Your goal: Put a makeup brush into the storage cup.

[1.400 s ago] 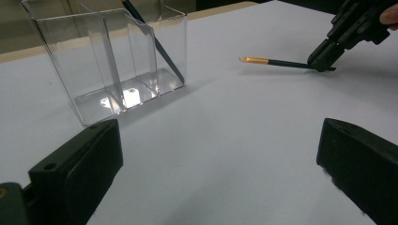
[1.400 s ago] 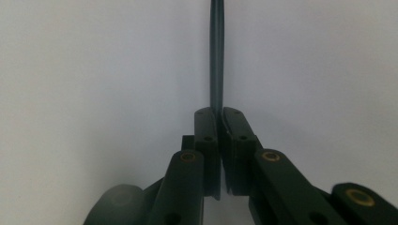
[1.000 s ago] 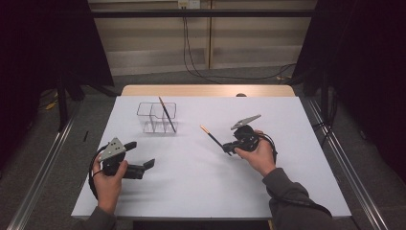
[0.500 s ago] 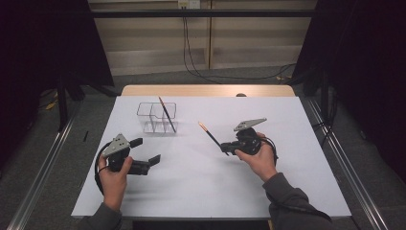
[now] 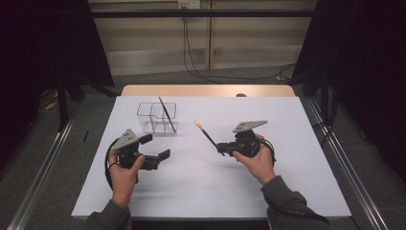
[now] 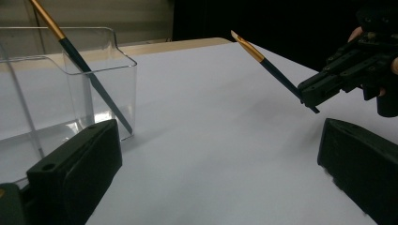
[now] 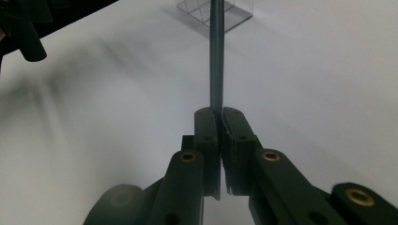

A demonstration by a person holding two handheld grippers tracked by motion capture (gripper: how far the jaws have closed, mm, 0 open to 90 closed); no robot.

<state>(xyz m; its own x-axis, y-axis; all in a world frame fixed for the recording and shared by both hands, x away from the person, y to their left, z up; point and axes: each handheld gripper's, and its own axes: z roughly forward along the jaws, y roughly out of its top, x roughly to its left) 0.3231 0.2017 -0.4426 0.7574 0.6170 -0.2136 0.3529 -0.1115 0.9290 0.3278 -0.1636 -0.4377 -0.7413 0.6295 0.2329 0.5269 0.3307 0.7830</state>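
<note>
Two brushes: one (image 5: 207, 135) clenched in the right gripper (image 5: 221, 148), tip raised above the tabletop (image 5: 287, 182); one (image 5: 166, 115) leaning in the single clear holder (image 5: 146, 115). Left gripper (image 5: 158, 148): jaws released, empty, near the holder.

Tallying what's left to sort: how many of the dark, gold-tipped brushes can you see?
2. One brush leans inside the clear organizer. The other brush is clamped in the right gripper, raised above the table. None seems hidden.
</note>
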